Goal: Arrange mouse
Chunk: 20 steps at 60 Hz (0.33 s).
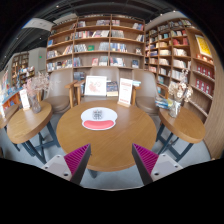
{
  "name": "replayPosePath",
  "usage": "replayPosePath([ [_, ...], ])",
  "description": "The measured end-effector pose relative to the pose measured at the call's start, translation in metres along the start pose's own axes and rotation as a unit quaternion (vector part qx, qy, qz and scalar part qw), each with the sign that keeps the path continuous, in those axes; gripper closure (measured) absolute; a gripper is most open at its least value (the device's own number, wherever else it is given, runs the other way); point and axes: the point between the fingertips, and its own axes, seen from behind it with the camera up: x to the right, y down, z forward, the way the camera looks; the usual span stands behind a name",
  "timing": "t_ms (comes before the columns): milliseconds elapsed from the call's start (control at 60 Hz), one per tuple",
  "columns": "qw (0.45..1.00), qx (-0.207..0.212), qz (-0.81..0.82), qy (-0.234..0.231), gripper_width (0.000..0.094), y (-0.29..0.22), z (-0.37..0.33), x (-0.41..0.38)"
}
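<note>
On a round wooden table (108, 140) lies a round white mat (99, 117). A small red object (98, 114), perhaps the mouse, rests on it, and a red patch (98, 126) lies at its near edge. My gripper (112, 160) hovers over the table's near edge, open, with nothing between its magenta pads (76, 157). The mat sits well beyond the fingers.
Two upright cards (96, 86) (126, 92) stand at the table's far side. Wooden chairs ring it. Smaller round tables stand to the left (28, 120) and right (185, 122), each with a vase of flowers. Bookshelves (100, 45) line the back wall.
</note>
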Motion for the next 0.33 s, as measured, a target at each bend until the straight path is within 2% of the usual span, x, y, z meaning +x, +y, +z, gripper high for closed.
replayPosePath([
  [333,1.0,0.026,-0.001,-0.017,0.0082,0.011,-0.054,0.001],
])
